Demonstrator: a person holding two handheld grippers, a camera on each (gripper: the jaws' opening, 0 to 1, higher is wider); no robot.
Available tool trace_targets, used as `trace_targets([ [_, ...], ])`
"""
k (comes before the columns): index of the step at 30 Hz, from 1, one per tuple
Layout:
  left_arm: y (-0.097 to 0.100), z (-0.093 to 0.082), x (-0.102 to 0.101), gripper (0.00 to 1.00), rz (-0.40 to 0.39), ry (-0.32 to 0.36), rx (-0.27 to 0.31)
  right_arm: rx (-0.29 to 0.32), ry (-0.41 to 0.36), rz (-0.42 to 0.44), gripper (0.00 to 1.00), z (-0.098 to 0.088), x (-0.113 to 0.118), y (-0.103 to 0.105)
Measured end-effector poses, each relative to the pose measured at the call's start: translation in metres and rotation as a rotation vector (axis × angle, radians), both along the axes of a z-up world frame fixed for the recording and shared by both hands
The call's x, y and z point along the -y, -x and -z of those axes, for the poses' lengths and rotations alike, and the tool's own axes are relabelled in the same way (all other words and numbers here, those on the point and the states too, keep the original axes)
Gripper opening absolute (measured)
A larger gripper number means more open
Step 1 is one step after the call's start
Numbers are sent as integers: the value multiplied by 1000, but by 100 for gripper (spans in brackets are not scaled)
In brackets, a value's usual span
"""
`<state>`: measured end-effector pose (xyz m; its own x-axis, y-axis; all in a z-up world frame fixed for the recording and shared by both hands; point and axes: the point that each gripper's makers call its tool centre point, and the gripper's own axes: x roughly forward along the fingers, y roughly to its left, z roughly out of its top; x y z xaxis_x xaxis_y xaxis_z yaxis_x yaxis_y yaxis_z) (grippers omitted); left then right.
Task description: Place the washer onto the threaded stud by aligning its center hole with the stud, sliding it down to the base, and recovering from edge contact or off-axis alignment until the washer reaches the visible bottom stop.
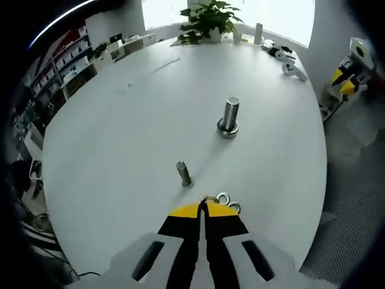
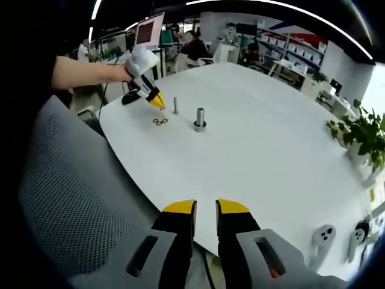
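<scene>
Left tongs (image 1: 203,208) hover pinched together above washers (image 1: 224,199); right tongs (image 2: 206,211) wait slightly parted.

Right hand-held gripper (image 2: 206,212) hangs at the near tabletop (image 2: 271,150) edge, jaws a bit apart. Across it, the left hand-held gripper (image 2: 157,102) sits just above the washers (image 2: 160,121), with the thin stud (image 2: 175,105) and fat bolt (image 2: 200,118) beside them.

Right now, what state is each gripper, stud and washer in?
left gripper: shut, tips above the washers
right gripper: open, empty, at the table edge
loose washers: flat on the table, unpicked
thin stud: upright, bare
large bolt: upright, ring at its base
</scene>
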<state>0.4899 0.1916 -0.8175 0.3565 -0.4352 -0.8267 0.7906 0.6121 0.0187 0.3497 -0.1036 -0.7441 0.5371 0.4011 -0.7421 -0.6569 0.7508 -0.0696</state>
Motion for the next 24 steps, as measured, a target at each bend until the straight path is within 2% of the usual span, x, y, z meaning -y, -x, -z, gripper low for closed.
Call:
trace_targets([
  [6, -15, -26, 5, 0, -2, 15, 60, -1, -2, 6, 15, 0, 0, 0],
  [10, -29, -35, 8, 0, -4, 11, 91, -1, 0, 6, 15, 0, 0, 0],
  [14, -38, -30, 13, 0, 9, -3, 99, -1, -4, 13, 15, 0, 1, 0],
  [15, -43, -27, 9, 0, 43, -56, 119, -2, -5, 14, 15, 0, 1, 0],
  [16, -43, -25, 8, 0, 50, -75, 118, -3, -5, 15, 15, 0, 1, 0],
  [19, -42, -22, 16, 0, 47, -41, 83, -5, -10, 17, 15, 0, 1, 0],
  [24, -40, -19, 16, 0, 55, -52, 73, -7, -10, 20, 15, 0, 2, 0],
])
